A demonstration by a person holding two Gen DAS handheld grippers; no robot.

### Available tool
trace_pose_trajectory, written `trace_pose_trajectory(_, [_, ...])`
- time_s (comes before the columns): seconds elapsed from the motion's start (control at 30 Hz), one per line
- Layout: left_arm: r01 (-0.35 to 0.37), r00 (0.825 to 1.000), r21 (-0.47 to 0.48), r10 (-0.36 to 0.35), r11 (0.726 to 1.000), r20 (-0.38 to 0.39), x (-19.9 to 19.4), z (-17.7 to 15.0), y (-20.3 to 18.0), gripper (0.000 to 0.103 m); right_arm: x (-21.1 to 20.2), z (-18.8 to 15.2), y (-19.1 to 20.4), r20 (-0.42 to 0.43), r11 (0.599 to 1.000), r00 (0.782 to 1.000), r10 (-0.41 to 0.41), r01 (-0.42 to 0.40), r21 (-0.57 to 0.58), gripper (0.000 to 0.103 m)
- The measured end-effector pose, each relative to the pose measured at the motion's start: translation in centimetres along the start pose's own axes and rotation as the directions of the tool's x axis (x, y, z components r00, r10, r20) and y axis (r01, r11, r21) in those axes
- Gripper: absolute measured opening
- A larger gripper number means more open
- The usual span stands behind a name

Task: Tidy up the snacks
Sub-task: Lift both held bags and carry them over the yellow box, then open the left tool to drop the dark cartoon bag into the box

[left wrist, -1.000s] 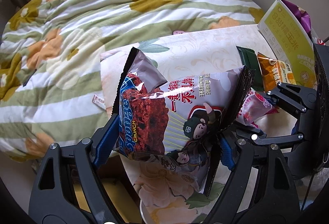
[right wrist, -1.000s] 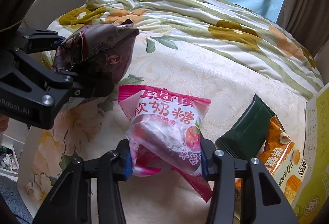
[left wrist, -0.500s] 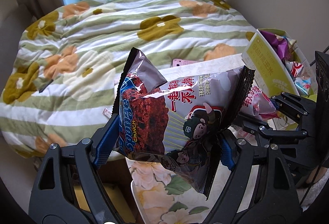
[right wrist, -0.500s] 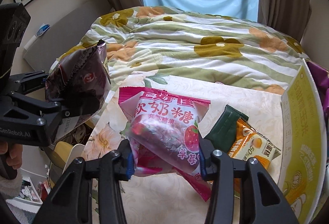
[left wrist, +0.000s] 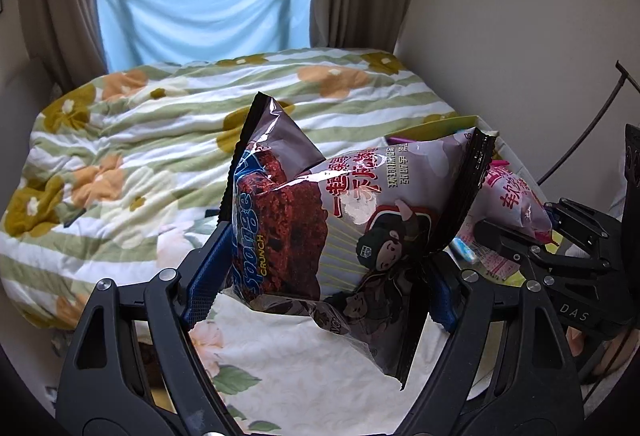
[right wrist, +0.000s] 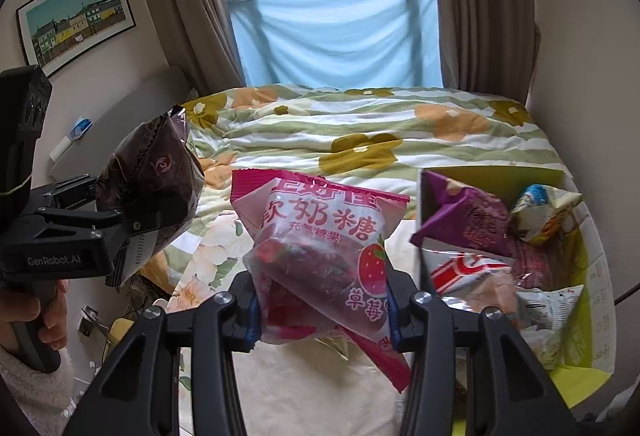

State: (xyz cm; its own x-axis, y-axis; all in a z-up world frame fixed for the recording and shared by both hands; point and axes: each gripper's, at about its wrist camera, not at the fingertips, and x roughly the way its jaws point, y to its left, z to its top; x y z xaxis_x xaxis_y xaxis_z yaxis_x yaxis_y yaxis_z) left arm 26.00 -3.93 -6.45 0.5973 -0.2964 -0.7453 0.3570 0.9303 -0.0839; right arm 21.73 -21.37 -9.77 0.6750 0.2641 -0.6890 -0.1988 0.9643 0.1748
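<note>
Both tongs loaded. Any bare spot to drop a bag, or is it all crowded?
Bare: cream floral cloth beneath the pink candy bag, left of the yellow-green box. The striped quilt beyond is bare too. Crowded: that box, piled with packets. The left tongs hold the Sponge Crunch bag.

A flowered quilt (right wrist: pixel 360 124) is spread below the blue-draped window (right wrist: pixel 336 32); a framed picture (right wrist: pixel 76 18) is hung left of it.

The left gripper (left wrist: pixel 320 288) has its jaws clamped on a brown Sponge Crunch bag (left wrist: pixel 340 232), held up above the floral-quilted bed (left wrist: pixel 160 140). At the right edge, the right gripper (left wrist: pixel 516 228) holds a pink candy bag (left wrist: pixel 510 196). A blue cloth (left wrist: pixel 200 8) covers the lower window.
</note>
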Motion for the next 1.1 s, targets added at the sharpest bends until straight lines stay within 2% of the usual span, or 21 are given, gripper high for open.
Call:
trace_pose_trajectory(0.3, [0.082,0.996,0.063,-0.081,0.995,-0.025,4.5,2.1,-13.4,0.081,-6.7,-1.4,-10.9,0.024,0.989,0.993,-0.118,0.116,0.088,0.042])
trace_pose_trajectory(0.47, [0.093,0.994,0.115,-0.085,0.989,-0.072,8.7,3.0,-20.3,0.082,-8.7,-2.2,-16.1,0.018,0.982,0.989,-0.145,0.141,0.127,0.042])
trace_pose_trajectory(0.63, [0.1,0.989,0.148,-0.082,0.984,-0.125,12.8,3.6,-25.3,0.082,-9.6,-2.6,-20.5,-0.012,0.977,0.987,-0.16,0.16,0.143,0.042])
trace_pose_trajectory(0.73, [0.098,0.987,0.161,-0.075,0.982,-0.145,14.4,3.9,-27.0,0.084,-9.8,-2.9,-22.4,-0.028,0.971,0.986,-0.167,0.17,0.166,0.042])
trace_pose_trajectory(0.77, [0.096,0.986,0.168,-0.07,0.981,-0.15,14.9,4.2,-27.4,0.087,-9.8,-3.0,-22.9,-0.032,0.969,0.985,-0.17,0.173,0.176,0.042])
trace_pose_trajectory(0.8, [0.093,0.985,0.179,-0.065,0.979,-0.158,15.3,4.3,-27.8,0.095,-9.9,-3.1,-23.3,-0.035,0.966,0.984,-0.173,0.177,0.187,0.042])
trace_pose_trajectory(0.87, [0.092,0.985,0.199,-0.06,0.976,-0.159,15.6,4.5,-28.1,0.1,-9.9,-3.2,-24.4,-0.04,0.961,0.983,-0.178,0.182,0.207,0.042])
trace_pose_trajectory(1.1, [0.117,0.985,0.191,-0.089,0.975,-0.15,13.8,4.3,-26.0,0.102,-10.3,-3.4,-24.8,-0.038,0.949,0.981,-0.192,0.196,0.246,0.042])
